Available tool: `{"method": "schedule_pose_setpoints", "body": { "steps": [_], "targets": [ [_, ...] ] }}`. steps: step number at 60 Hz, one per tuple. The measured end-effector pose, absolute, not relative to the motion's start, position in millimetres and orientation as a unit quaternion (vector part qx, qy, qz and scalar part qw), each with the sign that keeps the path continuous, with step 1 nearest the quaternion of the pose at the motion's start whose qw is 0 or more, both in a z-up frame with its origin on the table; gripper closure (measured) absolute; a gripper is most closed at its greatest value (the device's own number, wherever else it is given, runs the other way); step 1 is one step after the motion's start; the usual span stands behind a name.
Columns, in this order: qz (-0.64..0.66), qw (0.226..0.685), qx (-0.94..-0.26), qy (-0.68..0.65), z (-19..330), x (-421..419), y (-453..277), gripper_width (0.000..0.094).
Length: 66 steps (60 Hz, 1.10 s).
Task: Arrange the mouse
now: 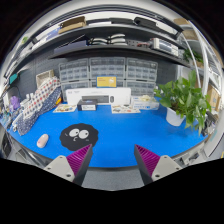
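Note:
A black round-edged mouse pad with white eye marks (77, 136) lies on the blue table cover (130, 130), just ahead of my left finger. A small pale mouse (42, 140) rests on the blue cover to the left of that pad. My gripper (113, 160) hangs above the table's near edge, open, with its purple pads (80, 158) wide apart and nothing between them.
A green potted plant (185, 98) stands at the right. A white device (97, 98) and small boxes line the back of the table. Patterned bags (33, 104) lie at the left. Shelves with drawers rise behind.

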State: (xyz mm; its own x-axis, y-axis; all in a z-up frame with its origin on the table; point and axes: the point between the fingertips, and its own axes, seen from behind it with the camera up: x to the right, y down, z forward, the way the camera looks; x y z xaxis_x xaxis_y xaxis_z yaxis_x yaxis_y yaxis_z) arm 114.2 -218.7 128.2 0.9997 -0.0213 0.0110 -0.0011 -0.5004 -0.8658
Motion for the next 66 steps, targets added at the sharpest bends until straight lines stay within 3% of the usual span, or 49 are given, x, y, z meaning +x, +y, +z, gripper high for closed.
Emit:
{"method": "schedule_pose_setpoints", "body": {
  "steps": [18, 32, 52, 66],
  "targets": [
    [-0.011, 0.496, -0.868, 0.004, 120.4, 110.9, -214.9, 0.0093],
    [0.000, 0.478, -0.878, -0.013, 89.5, 79.6, -228.4, 0.0108],
    [0.039, 0.442, -0.894, -0.064, 29.8, -73.0, -244.6, 0.0112],
    [0.068, 0.426, -0.896, -0.102, 6.7, -200.0, -217.5, 0.0098]
  ]
}}
